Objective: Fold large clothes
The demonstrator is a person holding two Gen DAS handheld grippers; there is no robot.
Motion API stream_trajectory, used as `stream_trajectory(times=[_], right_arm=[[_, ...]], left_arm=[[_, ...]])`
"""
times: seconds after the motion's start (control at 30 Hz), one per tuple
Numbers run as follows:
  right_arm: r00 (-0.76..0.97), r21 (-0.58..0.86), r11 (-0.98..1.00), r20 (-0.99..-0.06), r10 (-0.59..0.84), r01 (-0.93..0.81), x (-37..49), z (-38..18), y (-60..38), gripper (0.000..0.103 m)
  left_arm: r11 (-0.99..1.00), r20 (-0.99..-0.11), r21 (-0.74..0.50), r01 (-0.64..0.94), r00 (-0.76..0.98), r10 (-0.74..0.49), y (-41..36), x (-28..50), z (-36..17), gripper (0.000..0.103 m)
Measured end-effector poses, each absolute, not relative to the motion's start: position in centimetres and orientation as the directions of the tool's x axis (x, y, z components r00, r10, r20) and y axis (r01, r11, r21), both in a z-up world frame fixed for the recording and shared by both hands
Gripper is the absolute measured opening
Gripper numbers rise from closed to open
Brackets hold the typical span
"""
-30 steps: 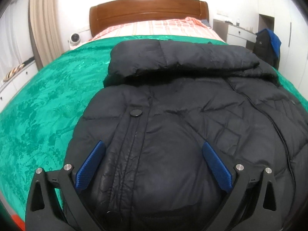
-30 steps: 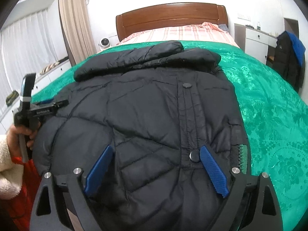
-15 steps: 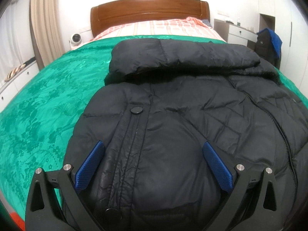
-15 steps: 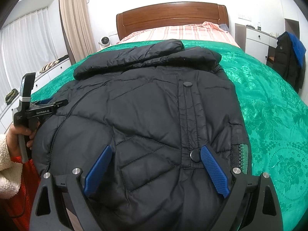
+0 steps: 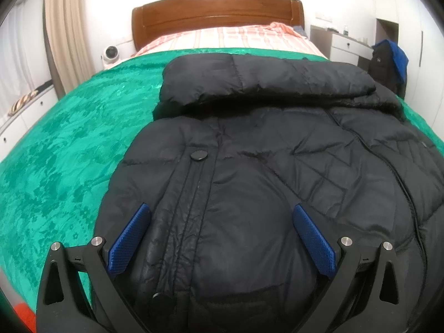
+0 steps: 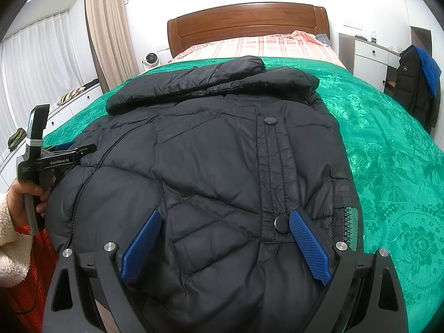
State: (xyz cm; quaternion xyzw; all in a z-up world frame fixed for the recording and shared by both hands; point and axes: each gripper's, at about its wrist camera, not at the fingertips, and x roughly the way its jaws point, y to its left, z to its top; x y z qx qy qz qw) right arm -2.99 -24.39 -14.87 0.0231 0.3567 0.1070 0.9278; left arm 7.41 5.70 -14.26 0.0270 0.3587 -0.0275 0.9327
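Black quilted down jacket (image 5: 263, 194) lying front-up on the green bedspread (image 5: 61, 172), collar toward the wooden headboard (image 5: 219, 14) and hem toward me. I hold the left gripper (image 5: 222, 238) and the right gripper (image 6: 224, 247) over the hem end, each with its blue pads spread wide and nothing pinched between them; the padded cloth bulges up into both gaps, and I cannot tell whether the pads touch it.

Risks, as I judge them: the fill is thick and slippery, so a shallow bite near the hem could catch only the outer shell and let the lining slide out when lifted. In the right wrist view the right gripper's outer pad (image 6: 309, 247) sits just beside a snap button (image 6: 281, 224), and closing on that hard stud would give a poor hold. Uneven lifting by the two grippers would skew the fold.

Only the right wrist view shows the left gripper from outside, held in the left hand (image 6: 26, 194) at the jacket's edge farthest from the exposed zipper teeth (image 6: 347, 227), which this view alone reveals. The left wrist view alone shows the placket's lower snap (image 5: 159, 297) near that gripper's base.
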Motion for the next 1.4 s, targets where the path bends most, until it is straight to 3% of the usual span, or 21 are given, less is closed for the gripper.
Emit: stream_trajectory(times=[0.57, 0.77, 0.97, 1.2, 1.3, 1.4], right_arm=[[0.722, 0.118, 0.976, -0.657, 0.216, -0.184, -2.9, -15.1, -24.3, 0.095], [0.770, 0.152, 0.974, -0.596, 0.228, -0.171, -3.7, -13.9, -25.3, 0.095], [0.724, 0.161, 0.977, -0.656, 0.212, -0.141, -2.5, -15.1, -25.4, 0.095], [0.787, 0.145, 0.980, -0.584, 0.198, -0.139, -4.1, -13.3, -25.8, 0.095], [0.734, 0.166, 0.978, -0.648, 0.204, -0.125, -2.9, -14.7, -26.0, 0.095], [0.719, 0.148, 0.981, -0.668, 0.192, -0.124, -2.4, -15.2, -25.8, 0.096]], left_arm=[[0.998, -0.681, 0.017, 0.067, 0.732, -0.038, 6.3, 5.5, -13.3, 0.102], [0.995, -0.690, -0.044, 0.085, 0.718, -0.092, 7.4, 3.1, -11.9, 0.102], [0.991, -0.737, 0.049, 0.127, 0.674, -0.050, 6.5, 2.6, -14.4, 0.102], [0.998, -0.707, -0.036, 0.051, 0.704, -0.062, 8.8, 1.2, -11.4, 0.102], [1.000, -0.763, -0.025, -0.003, 0.647, -0.017, 10.3, 1.7, -13.1, 0.102], [0.998, -0.817, -0.062, 0.003, 0.574, -0.053, 11.0, 2.2, -16.0, 0.103]])
